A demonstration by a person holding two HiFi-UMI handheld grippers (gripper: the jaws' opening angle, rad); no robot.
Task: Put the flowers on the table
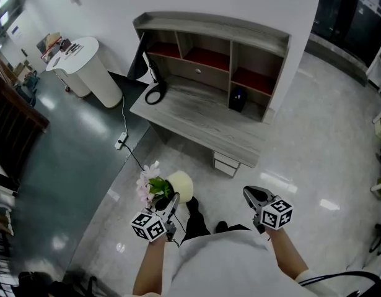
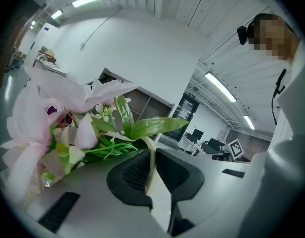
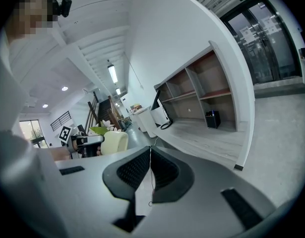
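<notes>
A cream pot (image 1: 181, 185) with pink flowers (image 1: 147, 179) and green leaves hangs over the floor in front of the grey desk (image 1: 196, 129). My left gripper (image 1: 173, 203) is shut on the pot's thin rim (image 2: 151, 168), and the flowers (image 2: 58, 118) spread out to the left of the jaws. My right gripper (image 1: 250, 193) is held level with it on the right, shut with nothing between the jaws (image 3: 150, 156). In the right gripper view the pot (image 3: 115, 143) shows at the left, with the desk (image 3: 202, 133) beyond.
The desk carries a shelf unit (image 1: 215, 48), a black cable loop (image 1: 155, 94) at its left and a small black box (image 1: 237, 100) at its right. A white round counter (image 1: 85, 67) stands far left. A power strip (image 1: 121, 142) and cord lie on the floor.
</notes>
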